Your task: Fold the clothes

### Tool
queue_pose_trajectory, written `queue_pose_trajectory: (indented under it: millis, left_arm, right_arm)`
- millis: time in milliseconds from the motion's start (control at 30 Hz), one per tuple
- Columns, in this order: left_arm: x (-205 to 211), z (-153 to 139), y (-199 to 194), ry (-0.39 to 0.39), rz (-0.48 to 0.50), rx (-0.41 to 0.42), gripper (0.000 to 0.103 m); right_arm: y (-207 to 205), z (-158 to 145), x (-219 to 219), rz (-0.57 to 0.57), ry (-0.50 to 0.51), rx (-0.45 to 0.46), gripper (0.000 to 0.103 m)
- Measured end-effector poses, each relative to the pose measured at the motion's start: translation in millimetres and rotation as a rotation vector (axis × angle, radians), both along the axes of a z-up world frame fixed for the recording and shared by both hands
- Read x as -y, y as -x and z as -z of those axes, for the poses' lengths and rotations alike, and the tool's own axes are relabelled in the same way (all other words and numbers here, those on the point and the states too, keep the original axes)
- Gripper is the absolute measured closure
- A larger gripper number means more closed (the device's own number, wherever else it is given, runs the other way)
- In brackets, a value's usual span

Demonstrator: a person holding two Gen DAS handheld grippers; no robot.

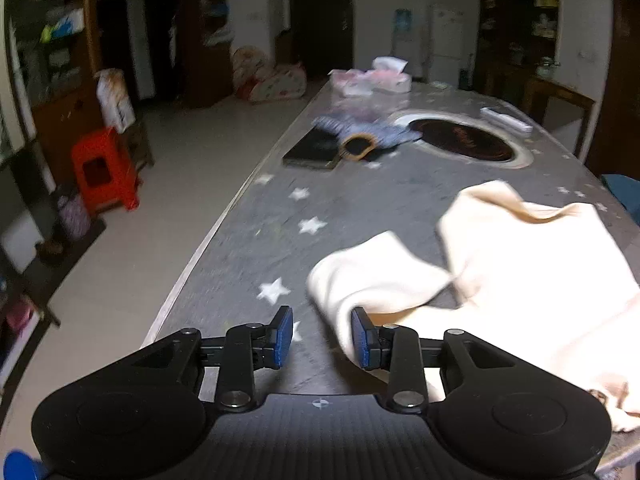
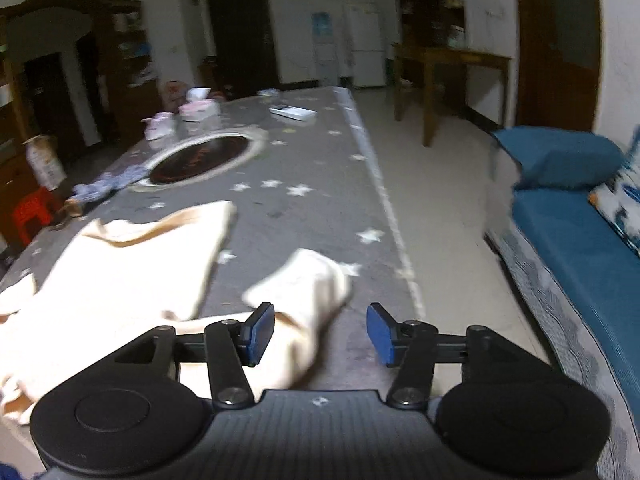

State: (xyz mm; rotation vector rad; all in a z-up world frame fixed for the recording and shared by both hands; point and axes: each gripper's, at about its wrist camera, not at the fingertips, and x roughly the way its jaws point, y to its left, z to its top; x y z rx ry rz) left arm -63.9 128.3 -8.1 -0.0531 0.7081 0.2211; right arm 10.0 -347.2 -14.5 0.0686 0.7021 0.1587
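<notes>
Folding was barely begun: my left gripper (image 1: 322, 338) and right gripper (image 2: 321, 334) both stood apart, empty, the cream garment (image 1: 532, 280) lying on the star-patterned table (image 1: 248, 248), sleeves still spread.

On the grey star-printed table (image 1: 360, 208) lay one cream fabric garment (image 1: 532, 280), one blue-and-white patterned cloth (image 1: 360, 128), one flat black rectangular slab (image 1: 314, 152), one round dark inset hotplate (image 1: 464, 138), one white oblong remote-like item (image 1: 506, 119), and two pink-and-white tissue packs (image 2: 199, 110).
</notes>
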Motion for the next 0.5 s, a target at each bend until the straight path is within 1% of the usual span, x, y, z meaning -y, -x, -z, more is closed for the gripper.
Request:
queue_pose_trajectory:
  millis: [100, 167, 233, 333, 400, 500]
  left_arm:
    - [21, -8, 2, 0.004, 0.089, 0.029, 0.068]
    - [38, -8, 0, 0.009, 0.159, 0.031, 0.069]
    - [54, -7, -3, 0.02, 0.227, 0.029, 0.07]
    - [81, 0, -9, 0.045, 0.348, 0.005, 0.071]
    - [98, 6, -11, 0.053, 0.434, -0.004, 0.073]
    - [117, 14, -11, 0.074, 0.53, -0.019, 0.075]
  right_arm:
    - [2, -3, -21, -0.094, -0.014, -0.001, 0.047]
    - [1, -2, -37, -0.171, -0.024, -0.014, 0.047]
    - [-2, 3, -61, -0.255, -0.011, -0.027, 0.047]
    - [-3, 8, -90, -0.351, 0.008, -0.039, 0.047]
    - [-4, 10, -106, -0.404, 0.023, -0.043, 0.046]
    - [-3, 13, -127, -0.487, 0.047, -0.05, 0.046]
